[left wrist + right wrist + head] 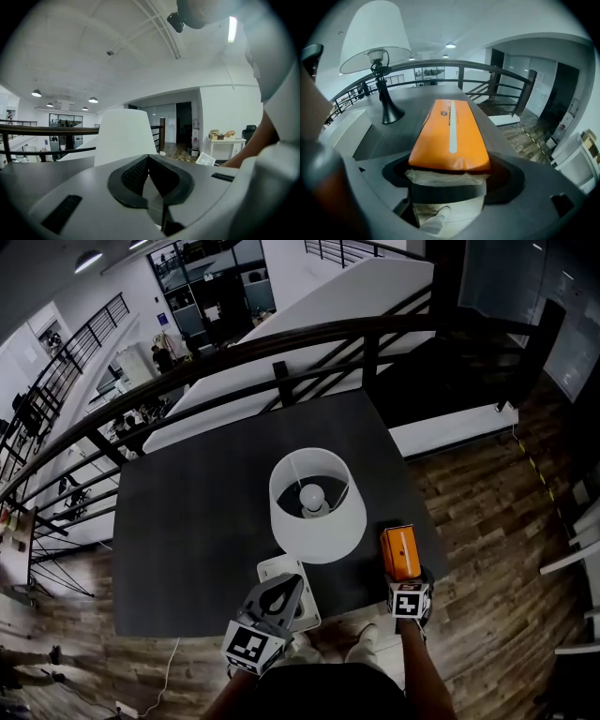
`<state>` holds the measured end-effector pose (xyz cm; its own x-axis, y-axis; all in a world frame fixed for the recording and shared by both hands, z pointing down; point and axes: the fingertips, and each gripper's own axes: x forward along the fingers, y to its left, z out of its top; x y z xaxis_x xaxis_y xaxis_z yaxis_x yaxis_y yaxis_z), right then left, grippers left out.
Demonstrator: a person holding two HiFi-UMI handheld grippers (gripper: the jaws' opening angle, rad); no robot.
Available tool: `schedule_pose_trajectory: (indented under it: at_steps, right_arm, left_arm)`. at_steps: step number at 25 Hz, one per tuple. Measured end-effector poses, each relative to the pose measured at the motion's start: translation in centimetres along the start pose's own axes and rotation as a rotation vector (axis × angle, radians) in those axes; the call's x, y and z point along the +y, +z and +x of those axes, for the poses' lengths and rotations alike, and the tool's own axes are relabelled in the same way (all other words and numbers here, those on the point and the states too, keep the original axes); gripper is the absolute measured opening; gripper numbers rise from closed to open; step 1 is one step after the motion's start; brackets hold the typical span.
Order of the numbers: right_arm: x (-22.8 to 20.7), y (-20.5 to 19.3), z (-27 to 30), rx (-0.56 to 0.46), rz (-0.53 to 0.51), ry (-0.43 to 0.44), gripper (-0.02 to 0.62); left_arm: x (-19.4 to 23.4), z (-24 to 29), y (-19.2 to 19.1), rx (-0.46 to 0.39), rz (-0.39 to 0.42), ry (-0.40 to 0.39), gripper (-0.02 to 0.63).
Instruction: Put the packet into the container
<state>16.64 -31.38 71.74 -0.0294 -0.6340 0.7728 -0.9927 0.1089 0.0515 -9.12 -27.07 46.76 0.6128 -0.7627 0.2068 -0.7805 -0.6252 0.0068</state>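
Observation:
An orange packet (pixel 400 552) lies flat on the dark table (pixel 206 521) near its front right corner. Its near end (pixel 450 140) sits between the wide jaws of my right gripper (pixel 409 589), which is open; I see no pad pressing on it. A white square container (pixel 278 568) stands at the table's front edge, left of the packet, and shows as a white box (pixel 342 129) in the right gripper view. My left gripper (pixel 278 598) hovers over that container, shut and empty (pixel 149 157).
A table lamp with a white shade (pixel 317 507) and black base (pixel 389 112) stands mid-table, just behind the container and packet. A black railing (pixel 281 343) runs behind the table. Wooden floor (pixel 487 521) lies to the right and front.

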Motion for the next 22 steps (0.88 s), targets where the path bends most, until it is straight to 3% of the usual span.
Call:
schedule_pose_trajectory:
  at_steps: [4, 10, 17, 19, 22]
  right_arm:
    - [0.3, 0.3, -0.8, 0.012, -0.019, 0.021, 0.370]
    - [1.1, 0.8, -1.9, 0.014, -0.079, 0.099, 0.364]
    - [2.6, 2.8, -5.5, -0.003, -0.253, 0.235, 0.364]
    - [3.0, 3.0, -6.6, 0.013, -0.324, 0.282, 0.364]
    - [3.5, 2.8, -8.3, 0.046, -0.431, 0.356, 0.364]
  left_arm:
    - [-0.3, -0.1, 0.1, -0.004, -0.029, -0.006, 0.006]
    - [-1.2, 0.2, -0.4, -0.030, -0.033, -0.084, 0.006]
    - [-2.1, 1.5, -0.7, -0.019, -0.041, -0.141, 0.013]
    - [-2.6, 2.0, -0.9, -0.013, -0.048, -0.171, 0.171]
    - [-3.7, 2.4, -1.2, -0.004, -0.020, -0.225, 0.240]
